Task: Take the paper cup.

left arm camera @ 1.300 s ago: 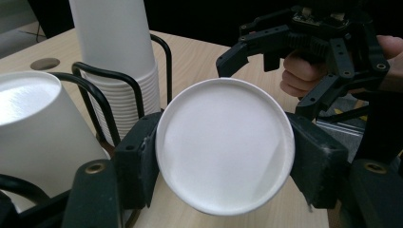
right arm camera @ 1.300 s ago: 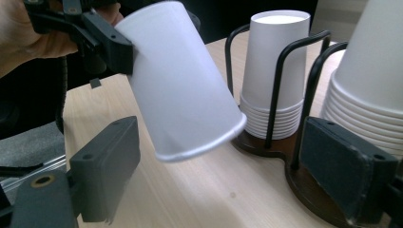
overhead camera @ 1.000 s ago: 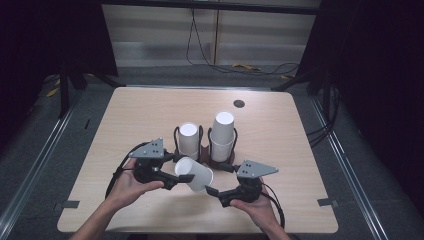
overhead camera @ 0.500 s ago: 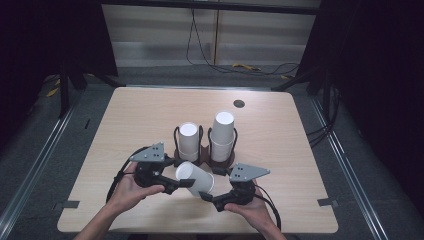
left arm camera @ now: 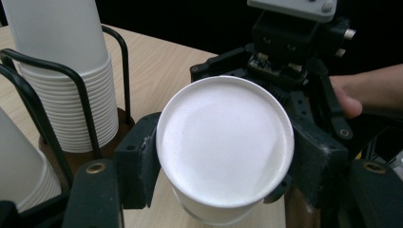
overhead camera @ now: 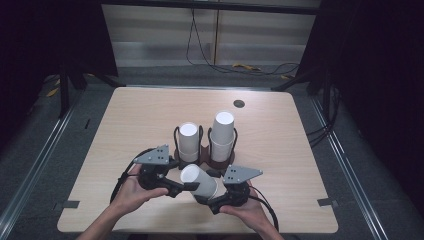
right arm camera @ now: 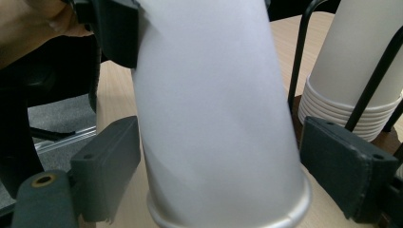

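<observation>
- Jaws of my left gripper (overhead camera: 186, 187) are clamped on the closed end of a white paper cup (overhead camera: 199, 181), which lies tilted above the desk (overhead camera: 280, 150) between my hands, in front of the holder.
- My right gripper (overhead camera: 207, 204) has its jaws around the cup's rim end; in the right gripper view the pads (right arm camera: 349, 168) stand just off the wall, so I read them as not pressing.
- Risk as I judge it: the thin wall may dent or fold if both grippers squeeze or pull apart at an angle.
- The cup may really be two nested ones; I cannot tell, and a pull could free one suddenly.
- Just behind stands a black wire two-slot cup holder (overhead camera: 205, 145) with two stacks of white cups (overhead camera: 222, 135), close enough for a swinging elbow or cup to knock.
- A small dark round disc (overhead camera: 239, 104) lies far back, well apart.
</observation>
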The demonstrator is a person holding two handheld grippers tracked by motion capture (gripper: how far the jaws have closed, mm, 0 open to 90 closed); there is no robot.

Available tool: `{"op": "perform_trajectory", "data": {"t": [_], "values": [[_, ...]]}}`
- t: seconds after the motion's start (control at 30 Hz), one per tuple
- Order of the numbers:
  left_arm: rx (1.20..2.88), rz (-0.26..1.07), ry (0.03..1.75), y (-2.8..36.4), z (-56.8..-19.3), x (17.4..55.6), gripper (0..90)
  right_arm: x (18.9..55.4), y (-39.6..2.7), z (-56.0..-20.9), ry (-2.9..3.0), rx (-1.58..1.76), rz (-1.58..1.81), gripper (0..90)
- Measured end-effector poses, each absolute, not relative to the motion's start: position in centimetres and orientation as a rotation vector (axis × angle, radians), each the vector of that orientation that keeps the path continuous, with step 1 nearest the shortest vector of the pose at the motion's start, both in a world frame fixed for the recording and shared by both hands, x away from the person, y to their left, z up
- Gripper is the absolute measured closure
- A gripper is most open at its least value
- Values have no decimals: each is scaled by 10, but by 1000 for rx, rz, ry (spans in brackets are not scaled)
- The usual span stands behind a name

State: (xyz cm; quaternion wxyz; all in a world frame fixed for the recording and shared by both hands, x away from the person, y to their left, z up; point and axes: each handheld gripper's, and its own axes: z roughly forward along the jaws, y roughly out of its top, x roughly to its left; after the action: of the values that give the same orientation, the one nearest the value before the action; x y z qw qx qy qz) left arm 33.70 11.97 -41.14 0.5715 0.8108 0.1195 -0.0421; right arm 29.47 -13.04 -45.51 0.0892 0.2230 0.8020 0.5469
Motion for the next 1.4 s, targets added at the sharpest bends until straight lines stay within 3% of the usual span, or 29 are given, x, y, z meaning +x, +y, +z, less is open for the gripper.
{"op": "perform_trajectory", "data": {"t": [0.1,0.13,0.33,0.63,0.8,1.33,1.4], "values": [[1902,-100,269,118,-410,337,344,294,-129,-456,2387,649,1620,163],[1901,-98,267,118,-410,337,344,293,-129,-456,2392,637,1621,208],[1891,-119,271,120,-412,339,341,292,-128,-456,2400,618,1601,234],[1908,-80,243,119,-412,336,323,293,-129,-455,2420,612,1586,240],[1924,-51,242,119,-411,335,269,293,-132,-453,2422,635,1575,240],[1930,-128,236,129,-407,343,253,297,-142,-443,2466,670,1532,246],[1933,-85,225,130,-406,344,242,299,-143,-439,2478,667,1521,247]]}}
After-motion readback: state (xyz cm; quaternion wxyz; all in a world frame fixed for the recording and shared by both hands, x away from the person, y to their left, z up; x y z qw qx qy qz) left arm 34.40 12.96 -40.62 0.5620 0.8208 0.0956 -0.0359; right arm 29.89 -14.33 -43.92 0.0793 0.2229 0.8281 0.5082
